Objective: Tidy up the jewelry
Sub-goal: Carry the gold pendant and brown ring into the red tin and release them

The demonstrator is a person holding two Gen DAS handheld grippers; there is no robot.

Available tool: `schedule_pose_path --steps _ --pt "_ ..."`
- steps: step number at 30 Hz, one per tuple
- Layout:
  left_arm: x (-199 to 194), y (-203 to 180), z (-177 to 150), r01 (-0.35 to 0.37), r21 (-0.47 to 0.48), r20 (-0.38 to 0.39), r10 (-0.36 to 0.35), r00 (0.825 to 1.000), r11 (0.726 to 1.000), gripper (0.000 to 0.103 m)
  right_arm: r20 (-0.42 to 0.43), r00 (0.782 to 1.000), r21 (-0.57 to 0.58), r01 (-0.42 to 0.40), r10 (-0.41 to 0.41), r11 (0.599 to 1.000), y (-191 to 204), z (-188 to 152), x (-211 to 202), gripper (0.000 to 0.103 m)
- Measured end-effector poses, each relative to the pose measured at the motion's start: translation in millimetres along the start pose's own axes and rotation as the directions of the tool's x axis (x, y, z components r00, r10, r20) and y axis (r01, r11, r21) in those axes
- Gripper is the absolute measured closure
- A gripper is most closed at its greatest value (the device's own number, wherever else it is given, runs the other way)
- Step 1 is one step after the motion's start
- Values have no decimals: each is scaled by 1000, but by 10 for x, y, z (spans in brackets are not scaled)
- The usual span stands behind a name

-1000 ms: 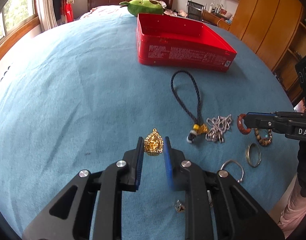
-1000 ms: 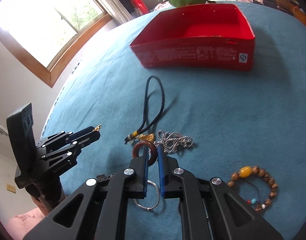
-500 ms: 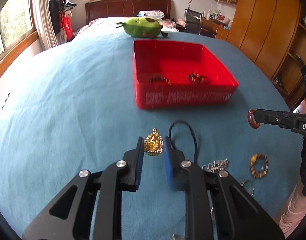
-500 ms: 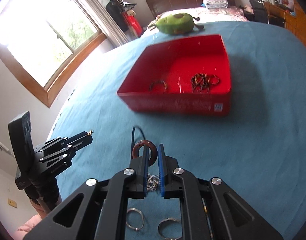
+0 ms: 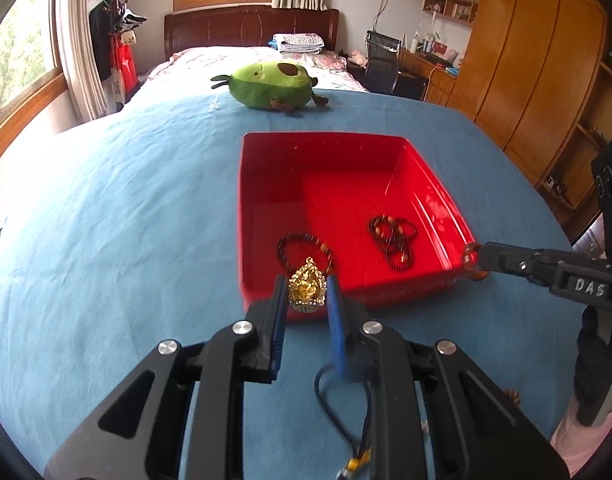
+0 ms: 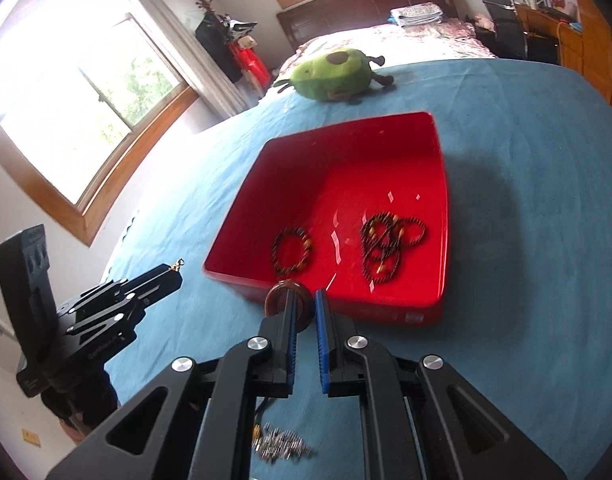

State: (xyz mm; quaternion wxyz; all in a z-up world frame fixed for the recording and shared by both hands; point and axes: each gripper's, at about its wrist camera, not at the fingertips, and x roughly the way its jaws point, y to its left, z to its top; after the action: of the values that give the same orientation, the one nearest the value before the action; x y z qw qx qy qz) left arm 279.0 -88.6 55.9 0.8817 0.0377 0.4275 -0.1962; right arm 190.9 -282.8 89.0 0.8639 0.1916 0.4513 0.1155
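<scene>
Gold pendant [image 5: 307,289] pinched in the left claw [image 5: 306,294], ring [image 6: 286,300] in the right claw [image 6: 304,312]: releasing at the box's [image 5: 262,140] six-o'clock rim risks both bouncing outside.

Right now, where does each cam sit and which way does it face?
Left wrist: on the left hand-held gripper, looking down at the red tray; holds a gold pendant.
Right wrist: on the right hand-held gripper, same aim; holds a brown ring.
Shared: tray, two bead bracelets, green plush, each other's gripper.
</scene>
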Motion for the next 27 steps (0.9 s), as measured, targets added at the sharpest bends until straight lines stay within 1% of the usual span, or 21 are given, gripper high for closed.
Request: schedule_pose_path --steps 3,7,11,15,19,23,24,25,27 --pt "196 -8 151 -3 -9 -6 3 1000 1000 85 2 1000 14 7 -7 1000 -77 119 134 94" --pt "473 3 291 10 -27 -32 -11 999 1000 85 -7 999 33 45 -45 998 -199 245 343 94" --pt "780 9 375 10 -38 -63 -13 998 999 85 -40 997 51 67 -65 996 -318 328 589 94" --pt "1046 31 401 -1 -42 -98 -3 995 999 85 -75 993 40 95 -92 995 -365 347 800 94" --pt "1200 73 379 -13 -43 -124 8 992 999 85 -91 989 33 118 -115 992 -390 344 914 94" --pt "1255 112 370 -20 -41 -133 15 991 999 85 -84 988 15 130 -129 991 -359 339 931 94" --pt "1266 117 380 -26 -40 -132 21 991 999 84 -81 988 12 132 -130 991 -352 337 923 91" --pt "1260 125 379 -28 -42 -132 22 991 999 84 -77 988 13 137 -135 991 -351 334 910 91" --pt "1222 142 379 -20 -51 -123 14 992 999 83 -71 990 13 126 -124 992 -346 342 886 87"
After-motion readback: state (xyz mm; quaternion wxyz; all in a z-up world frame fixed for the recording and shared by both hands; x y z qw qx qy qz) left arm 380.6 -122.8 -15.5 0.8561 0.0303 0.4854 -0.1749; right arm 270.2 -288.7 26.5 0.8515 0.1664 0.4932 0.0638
